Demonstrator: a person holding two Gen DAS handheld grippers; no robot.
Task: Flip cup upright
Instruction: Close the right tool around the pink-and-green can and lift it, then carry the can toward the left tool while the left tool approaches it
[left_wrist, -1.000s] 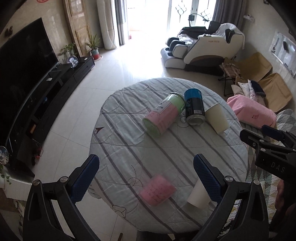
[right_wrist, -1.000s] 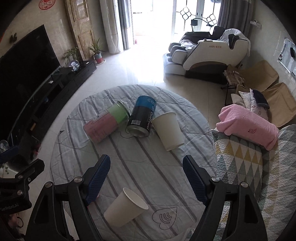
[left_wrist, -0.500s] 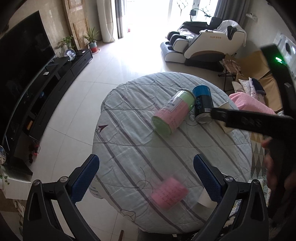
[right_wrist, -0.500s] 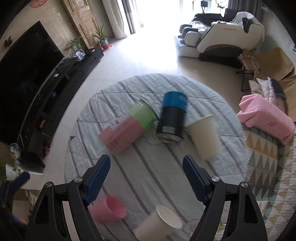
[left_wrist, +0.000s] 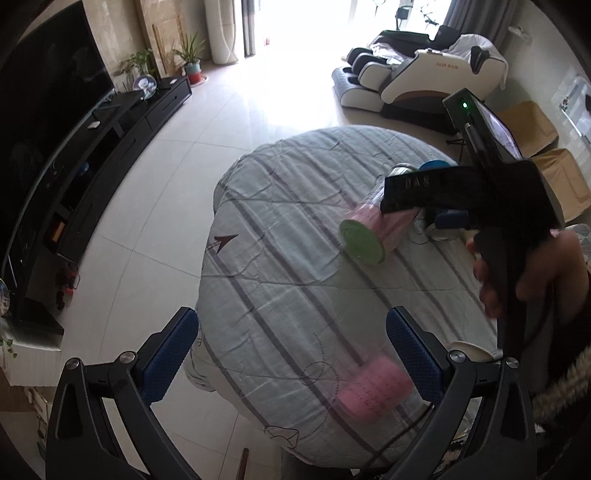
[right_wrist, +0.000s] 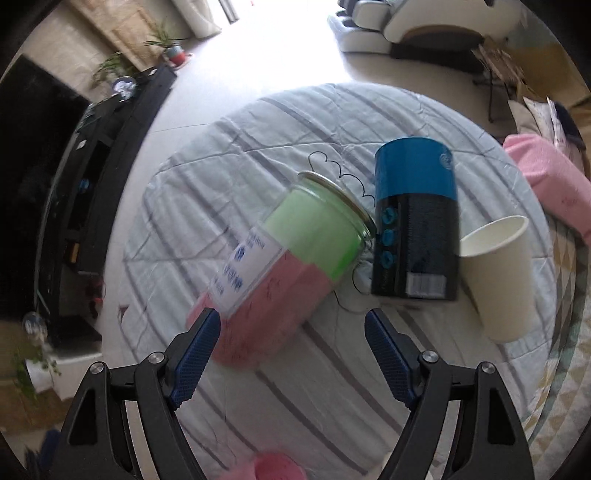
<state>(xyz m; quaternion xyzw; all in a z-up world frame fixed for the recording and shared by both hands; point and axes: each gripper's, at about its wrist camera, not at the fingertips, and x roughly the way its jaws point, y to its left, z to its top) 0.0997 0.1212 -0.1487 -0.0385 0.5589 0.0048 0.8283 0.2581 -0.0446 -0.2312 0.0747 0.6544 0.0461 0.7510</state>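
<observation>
Your right claw is spread wide and holds nothing, low over the bench, its blue fingertips bracketing the near end of the pink-and-green canister lying on its side. That wide spread makes sense if you mean to straddle something fat, but my read is the canister is only in the way: the task's thing looks like the white paper cup, tipped over off to your right, mouth pointing away from you, just beside the blue-and-black can that also lies flat. The cup's side wall is open to a grab from the right, clear of the can, so swing that way.

Your left claw is also spread and empty, hanging back above the near edge of the bench, probably to stay out of the right one's path. Under it, blurred, lies a pink cup on its side, and another white cup's rim peeks past the finger. Either could be your next flip; which comes first I can't tell
</observation>
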